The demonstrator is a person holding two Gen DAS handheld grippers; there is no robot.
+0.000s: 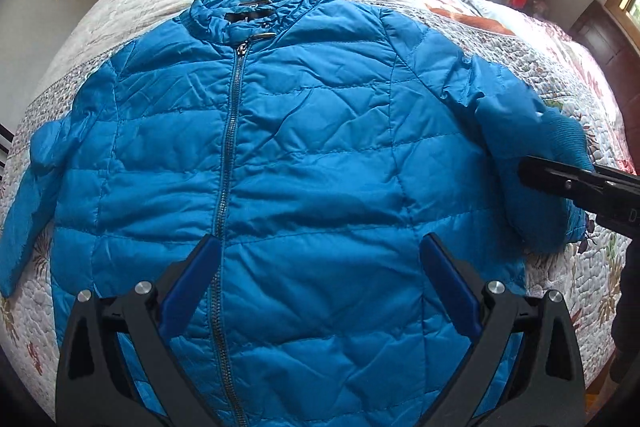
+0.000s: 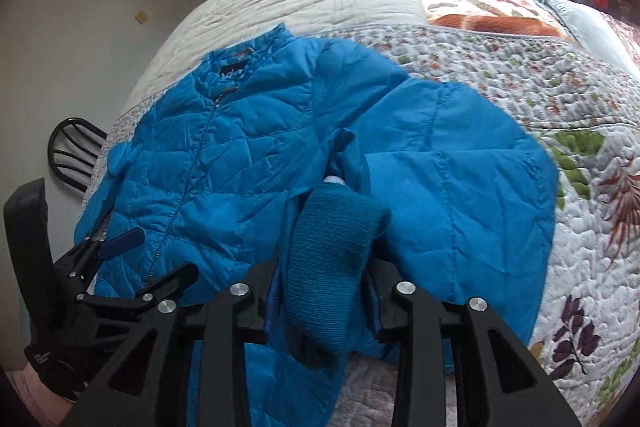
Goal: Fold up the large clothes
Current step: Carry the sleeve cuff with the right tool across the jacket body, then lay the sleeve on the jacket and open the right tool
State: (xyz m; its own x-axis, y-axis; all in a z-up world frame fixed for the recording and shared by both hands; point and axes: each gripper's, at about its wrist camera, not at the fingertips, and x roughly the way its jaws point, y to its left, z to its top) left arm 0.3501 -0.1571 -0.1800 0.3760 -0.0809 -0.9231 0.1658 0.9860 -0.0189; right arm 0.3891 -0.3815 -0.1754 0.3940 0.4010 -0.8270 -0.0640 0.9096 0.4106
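Two grippers work: our right gripper (image 2: 324, 291) pinches the knit cuff (image 2: 332, 251); our left gripper (image 1: 320, 283) hangs wide open. We should lay the sleeve (image 2: 460, 187) flat across the blue jacket (image 1: 300, 155), mid-frame.

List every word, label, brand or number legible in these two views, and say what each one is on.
"D": a single white letter, cut off by the frame edge, on the black body of the right gripper in the left wrist view.
Dark neck label inside the jacket collar: too blurred to read.
Small white print on the left gripper body in the right wrist view: too small to read.
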